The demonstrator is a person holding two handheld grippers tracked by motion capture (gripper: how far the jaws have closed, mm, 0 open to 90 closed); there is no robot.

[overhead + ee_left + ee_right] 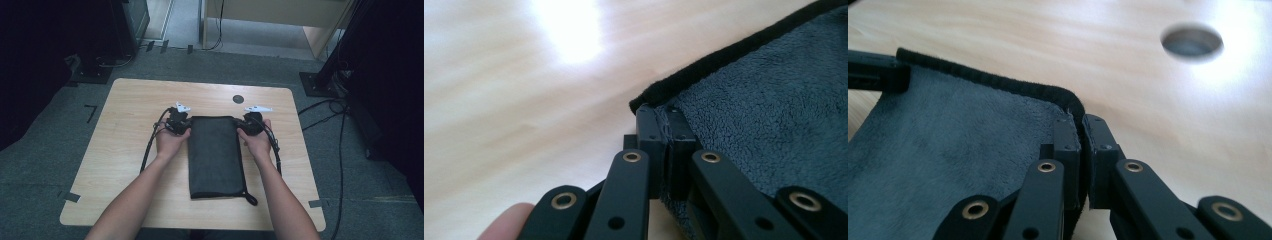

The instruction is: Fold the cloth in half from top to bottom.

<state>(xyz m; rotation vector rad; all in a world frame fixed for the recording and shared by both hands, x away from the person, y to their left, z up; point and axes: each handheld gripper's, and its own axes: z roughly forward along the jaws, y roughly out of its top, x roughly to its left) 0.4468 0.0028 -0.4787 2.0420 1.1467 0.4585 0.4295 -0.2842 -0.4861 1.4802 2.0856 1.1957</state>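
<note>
Left forearm: comes in from the bottom edge and reaches forward to the far left corner of the dark towel (215, 155).
Left gripper (666, 131): jaws are pressed together on that towel corner.
Right forearm: reaches forward along the right side of the towel.
Right gripper (1080, 134): jaws are pinched on the far right corner of the towel.
Hands: each hand wraps its gripper, just beside the towel's far edge.
</note>
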